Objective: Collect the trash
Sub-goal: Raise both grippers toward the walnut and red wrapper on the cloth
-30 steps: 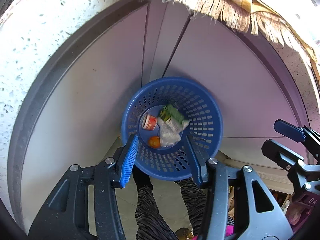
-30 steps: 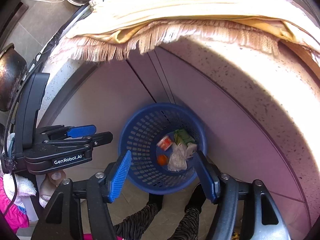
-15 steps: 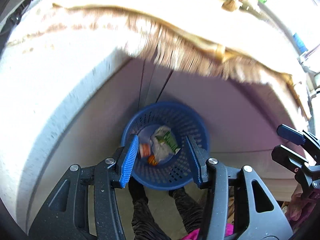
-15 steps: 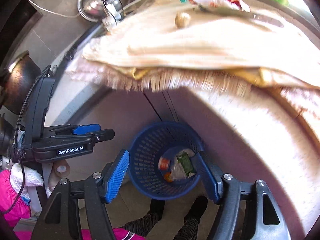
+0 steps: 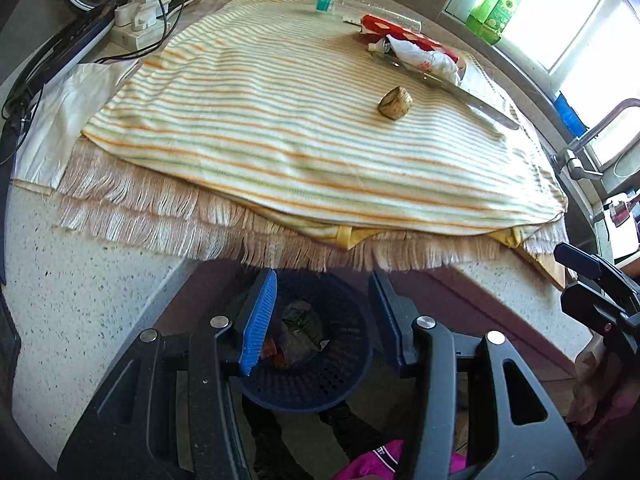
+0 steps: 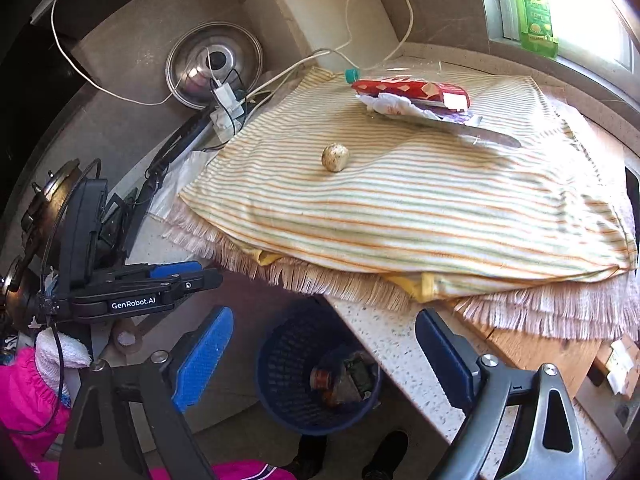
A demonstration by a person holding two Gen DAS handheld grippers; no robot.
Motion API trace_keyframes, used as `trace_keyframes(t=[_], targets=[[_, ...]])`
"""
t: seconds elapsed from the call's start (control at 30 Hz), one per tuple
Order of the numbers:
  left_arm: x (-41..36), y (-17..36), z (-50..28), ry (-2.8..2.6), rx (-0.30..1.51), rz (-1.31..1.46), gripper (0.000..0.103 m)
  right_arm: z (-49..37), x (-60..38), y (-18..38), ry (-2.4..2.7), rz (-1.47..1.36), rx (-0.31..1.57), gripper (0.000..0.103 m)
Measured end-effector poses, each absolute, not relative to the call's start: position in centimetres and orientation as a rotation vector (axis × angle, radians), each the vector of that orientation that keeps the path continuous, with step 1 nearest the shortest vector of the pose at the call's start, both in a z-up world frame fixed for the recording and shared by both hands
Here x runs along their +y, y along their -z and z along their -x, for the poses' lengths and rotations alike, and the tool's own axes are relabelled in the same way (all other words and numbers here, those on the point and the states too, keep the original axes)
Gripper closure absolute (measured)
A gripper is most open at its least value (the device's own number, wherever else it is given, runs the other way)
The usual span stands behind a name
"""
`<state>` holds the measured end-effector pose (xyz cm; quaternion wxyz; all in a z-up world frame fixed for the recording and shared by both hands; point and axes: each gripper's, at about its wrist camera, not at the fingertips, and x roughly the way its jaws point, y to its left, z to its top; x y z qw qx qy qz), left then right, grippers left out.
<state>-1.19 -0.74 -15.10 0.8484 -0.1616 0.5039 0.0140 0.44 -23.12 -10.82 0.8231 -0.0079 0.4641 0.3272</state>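
A blue mesh basket (image 5: 340,376) stands on the floor under the counter edge, holding wrappers and a small can; it also shows in the right wrist view (image 6: 288,364). On the striped cloth (image 5: 280,120) lie a small brown round scrap (image 5: 395,103), a red wrapper (image 5: 404,36) and crumpled white paper (image 5: 424,58). The same scrap (image 6: 335,157) and red wrapper (image 6: 408,89) show in the right wrist view. My left gripper (image 5: 322,320) is open and empty above the basket. My right gripper (image 6: 324,356) is open and empty, near the counter edge.
A knife (image 6: 472,130) lies on the cloth by the wrappers. A power strip with cables (image 5: 138,20), a steel lid (image 6: 214,64) and a white cutting board (image 6: 332,8) sit at the back. A green bottle (image 6: 534,8) stands on the windowsill. A faucet (image 5: 588,148) is at right.
Both grippers have lifted and tilted up from looking down into the basket. The counter top with the cloth and trash has come into view. Both stay open and empty.
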Motion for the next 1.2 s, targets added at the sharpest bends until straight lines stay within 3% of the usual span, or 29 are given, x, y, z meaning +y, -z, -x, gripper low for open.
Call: trace_keyframes(t=[0.47, 0.73, 0.8, 0.87, 1.2], targets=[[-3.8, 12.1, -5.3, 0.022, 1.006, 0.308, 0.054, -6.6, -26.3, 5.3, -0.636, 0.086, 0.822, 0.009], [-4.4, 12.3, -8.8, 0.031, 1.012, 0.325, 0.054, -11.2, -26.5, 4.6, -0.647, 0.188, 0.841, 0.009], [-4.5, 12.5, -9.6, 0.032, 1.013, 0.329, 0.054, -12.5, -26.2, 5.3, -0.658, 0.22, 0.874, 0.021], [-4.6, 12.6, -10.4, 0.028, 1.015, 0.325, 0.054, -13.7, -25.9, 6.0, -0.662, 0.242, 0.911, 0.026], [-4.8, 13.7, -13.6, -0.004, 1.029, 0.295, 0.054, -17.5, -23.8, 9.0, -0.705, 0.35, 1.003, 0.033]])
